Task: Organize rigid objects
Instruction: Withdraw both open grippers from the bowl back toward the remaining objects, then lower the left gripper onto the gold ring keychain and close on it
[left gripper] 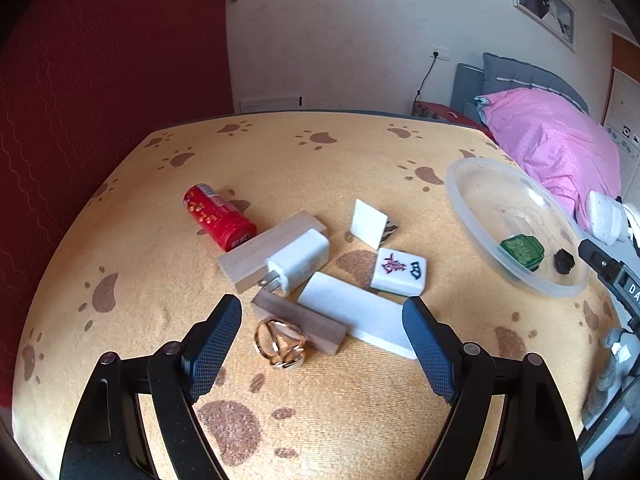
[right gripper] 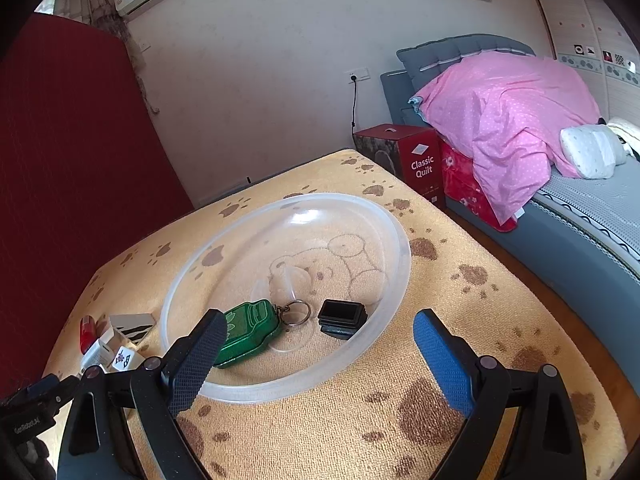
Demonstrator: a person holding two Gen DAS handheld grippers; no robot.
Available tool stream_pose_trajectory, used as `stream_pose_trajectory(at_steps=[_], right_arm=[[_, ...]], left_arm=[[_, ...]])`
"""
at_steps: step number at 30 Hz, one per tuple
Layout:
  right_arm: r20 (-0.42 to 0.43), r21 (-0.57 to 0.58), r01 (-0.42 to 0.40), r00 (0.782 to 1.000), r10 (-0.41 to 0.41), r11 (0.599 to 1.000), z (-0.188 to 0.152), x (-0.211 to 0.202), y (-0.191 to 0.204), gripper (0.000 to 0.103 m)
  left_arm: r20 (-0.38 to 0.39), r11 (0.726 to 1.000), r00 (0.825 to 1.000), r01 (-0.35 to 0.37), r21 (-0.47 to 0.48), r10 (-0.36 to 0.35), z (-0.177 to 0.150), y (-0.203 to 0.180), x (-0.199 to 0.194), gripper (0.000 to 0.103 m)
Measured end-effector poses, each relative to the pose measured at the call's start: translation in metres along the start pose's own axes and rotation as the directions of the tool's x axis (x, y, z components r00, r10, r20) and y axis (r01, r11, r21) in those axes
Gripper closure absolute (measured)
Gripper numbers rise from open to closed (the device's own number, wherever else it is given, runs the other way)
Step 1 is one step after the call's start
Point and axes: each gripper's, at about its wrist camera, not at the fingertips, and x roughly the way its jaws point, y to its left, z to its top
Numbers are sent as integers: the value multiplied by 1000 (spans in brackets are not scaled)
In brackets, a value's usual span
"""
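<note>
While open, left gripper (left gripper: pixel 322 346) tilts downward.

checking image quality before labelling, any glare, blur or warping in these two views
Left wrist: sharp, fisheye bends the table edge, dark vignette corners, glint on the gold ring. Right wrist: sharp too, window glare on the clear bowl, same barrel warp.

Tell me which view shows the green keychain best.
The right wrist view. There the green keychain lies close and large in the clear bowl, with its metal ring visible, only its left end hidden behind a finger. The left wrist view shows it small, far off at the right, seen through the bowl's wall.
</note>
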Motion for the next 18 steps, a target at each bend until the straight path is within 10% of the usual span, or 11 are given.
stream_pose_trajectory(at_steps=[18], right_arm=[[-27, -96, -53, 998, 51, 994, -10, -18, 34, 6]], left_arm=[[-56, 999, 998, -34, -37, 32, -19, 42, 10, 20]])
